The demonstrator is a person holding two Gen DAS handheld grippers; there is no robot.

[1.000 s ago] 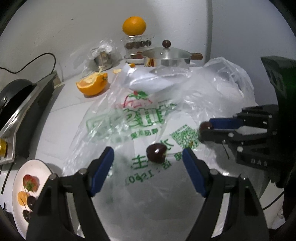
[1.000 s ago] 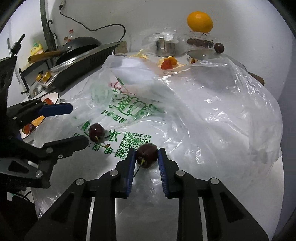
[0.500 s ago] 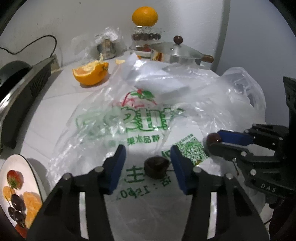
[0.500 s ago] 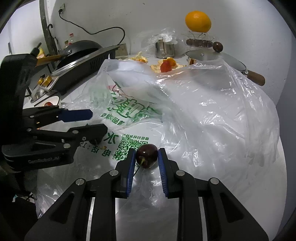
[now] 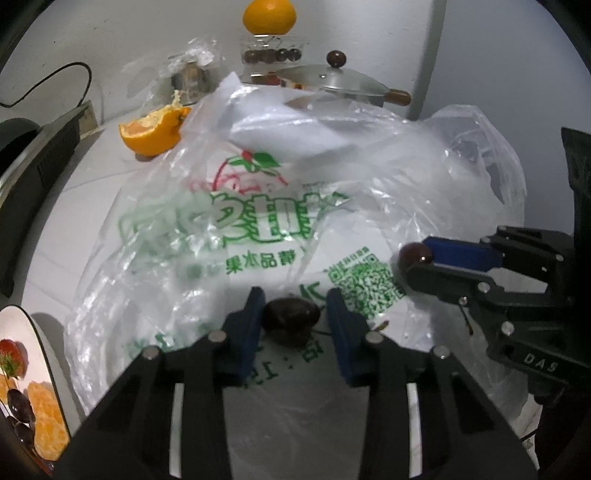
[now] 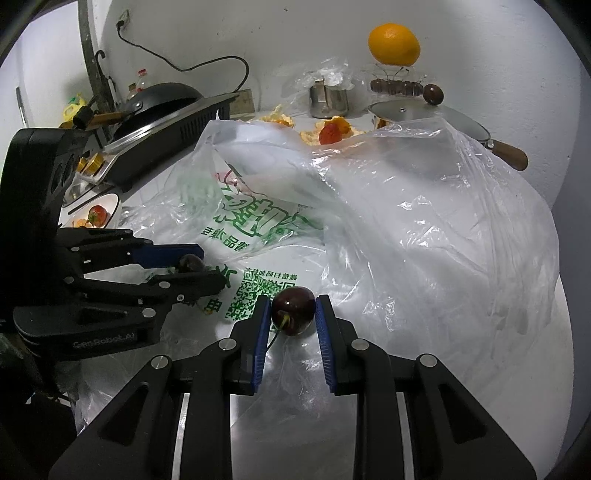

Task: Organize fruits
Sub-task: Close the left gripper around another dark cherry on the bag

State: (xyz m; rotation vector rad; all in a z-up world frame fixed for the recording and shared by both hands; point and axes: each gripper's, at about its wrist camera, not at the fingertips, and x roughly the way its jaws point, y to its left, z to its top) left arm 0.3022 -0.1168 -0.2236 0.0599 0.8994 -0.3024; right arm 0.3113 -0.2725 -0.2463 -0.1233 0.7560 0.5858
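I am holding a cherry in each gripper over the crumpled plastic bag.

In the left wrist view my left gripper [image 5: 295,317] is low centre, its jaws having just been closing, now pinching a dark cherry [image 5: 290,320] lying on the bag [image 5: 258,221]; the right gripper [image 5: 417,258] is sitting at the right edge, clamped on a second cherry [image 5: 415,254]. In the right wrist view that cherry [image 6: 293,310] is squeezed between the blue pads at lower centre. The bag is billowing up on the right, partly hiding the pan lid [image 6: 406,110] behind it. A plate [image 5: 40,354] with strawberry and orange pieces is showing at the lower left edge, a cut orange [image 5: 153,133] at upper left, a whole orange [image 5: 269,16] at top.
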